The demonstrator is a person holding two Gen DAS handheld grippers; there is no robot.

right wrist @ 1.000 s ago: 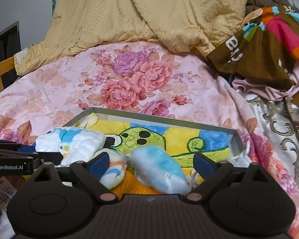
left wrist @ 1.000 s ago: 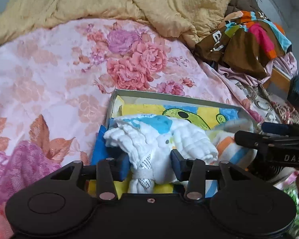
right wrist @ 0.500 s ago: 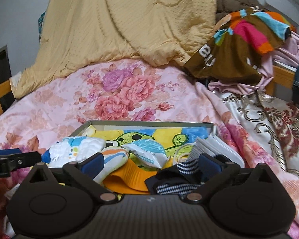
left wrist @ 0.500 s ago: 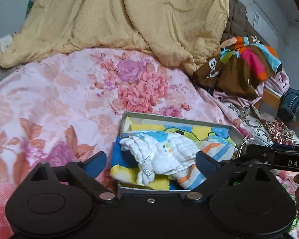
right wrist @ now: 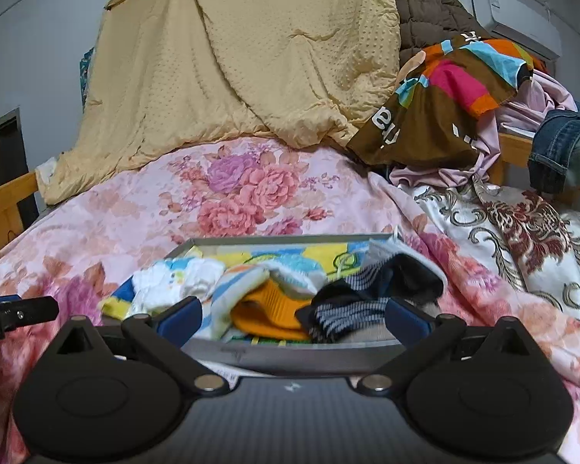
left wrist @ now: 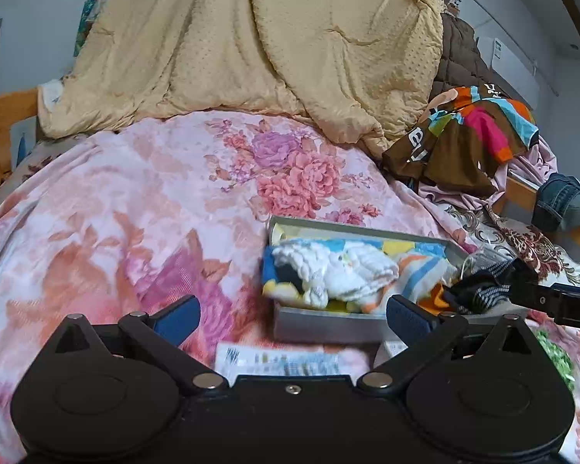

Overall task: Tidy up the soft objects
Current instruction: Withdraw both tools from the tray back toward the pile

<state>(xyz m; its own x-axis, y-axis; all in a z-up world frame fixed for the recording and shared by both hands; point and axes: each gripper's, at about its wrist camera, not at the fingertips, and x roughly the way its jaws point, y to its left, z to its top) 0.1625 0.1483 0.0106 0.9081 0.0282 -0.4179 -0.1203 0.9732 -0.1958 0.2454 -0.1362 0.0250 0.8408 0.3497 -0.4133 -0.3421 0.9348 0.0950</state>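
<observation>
The left hand-held gripper (left wrist: 292, 319) is level and low over the bed, its blue-padded fingers (left wrist: 178, 315) spread wide with nothing between them. Just ahead, under the gap, lies a blurred printed label or packet (left wrist: 286, 361) on the floral bedsheet (left wrist: 135, 208). Beyond that, toward the right finger, sits the shallow grey box (left wrist: 321, 323), its long axis running left to right across the view. The white quilted cloth (left wrist: 336, 270) lies inside it at the left end, stretched along the same axis, beside a striped orange-and-blue piece (left wrist: 421, 274). The cloth is ahead of the fingers and apart from them.

The right hand-held gripper (right wrist: 292, 319) is also level and wide open, holding nothing. Its fingers straddle the near wall of the box (right wrist: 297, 353), which lies crosswise just in front. Close behind the pads are an orange knit item (right wrist: 274, 313) and a dark striped sock (right wrist: 348, 309), the sock running left to right and ending just beside the right pad; whether it touches is unclear. The white cloth (right wrist: 174, 282) lies at the box's left end, behind the left pad. The left tool's tip (right wrist: 19, 311) shows at the left edge.

Farther back, a yellow quilt (right wrist: 243, 62) is heaped against the wall, with a brown multicoloured garment (right wrist: 440, 92) and jeans (right wrist: 560, 147) to the right.
</observation>
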